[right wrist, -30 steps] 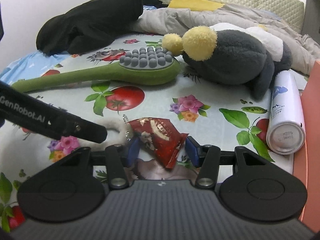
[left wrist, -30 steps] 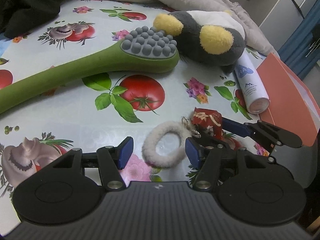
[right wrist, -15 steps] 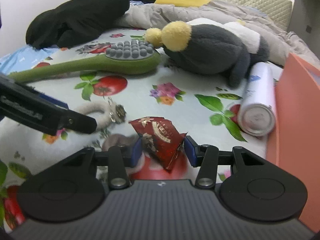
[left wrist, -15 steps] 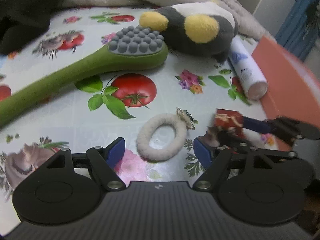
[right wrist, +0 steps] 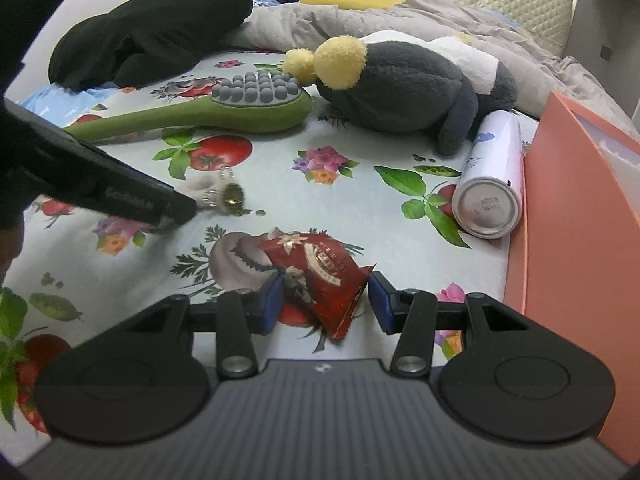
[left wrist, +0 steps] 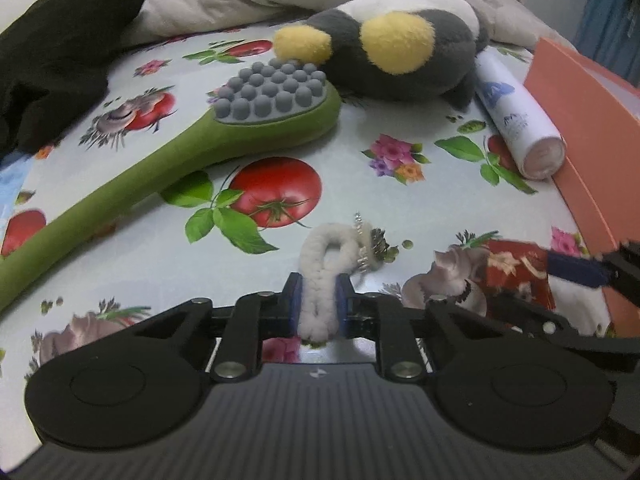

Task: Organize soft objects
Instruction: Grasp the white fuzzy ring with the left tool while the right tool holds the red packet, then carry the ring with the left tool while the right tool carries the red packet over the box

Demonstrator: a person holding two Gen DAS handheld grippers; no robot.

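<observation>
My left gripper (left wrist: 319, 307) has just been closing and is now pinching the fluffy white loop hair tie (left wrist: 326, 276) flat between its blue pads — it is lying on the fruit-printed tablecloth (left wrist: 380, 208). My right gripper (right wrist: 326, 298) is clamping the crinkled red foil snack packet (right wrist: 320, 276), just beside the orange box (right wrist: 572, 208).

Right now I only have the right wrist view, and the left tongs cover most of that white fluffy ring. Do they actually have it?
Observer: Yes. In the left wrist view the left tongs have just been closing, and their pads now press the white fluffy ring flat between them.
Operator: Where is its metal charm?
Observer: The metal charm hangs off the ring's far right side, beyond the pads, so it is not pinched.
Operator: Is the whole ring squashed?
Observer: No, only the near end. Past the pads, the far end shows a small open loop.
</observation>
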